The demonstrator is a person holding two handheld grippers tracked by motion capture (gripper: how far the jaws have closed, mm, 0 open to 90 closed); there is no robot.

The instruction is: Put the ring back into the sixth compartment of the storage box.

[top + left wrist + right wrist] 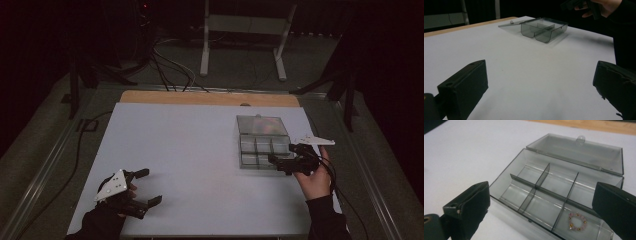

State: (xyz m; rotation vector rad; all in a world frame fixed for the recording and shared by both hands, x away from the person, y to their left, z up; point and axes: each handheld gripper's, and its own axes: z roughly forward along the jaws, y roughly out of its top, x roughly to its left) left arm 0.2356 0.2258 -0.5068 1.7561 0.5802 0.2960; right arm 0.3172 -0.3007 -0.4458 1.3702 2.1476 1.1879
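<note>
Bracelet (577, 221) lies in the open box (544, 182); right tongs (541, 207) and left tongs (536, 87) are spread, empty. Next, probably: close the lid (579, 153).

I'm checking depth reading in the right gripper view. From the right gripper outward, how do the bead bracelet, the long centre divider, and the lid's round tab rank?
1. Bead bracelet, in the near compartment toward the right jaw.
2. Long centre divider, running across the middle of the clear box.
3. Round tab, on the far edge of the open lid, laid back flat.
</note>
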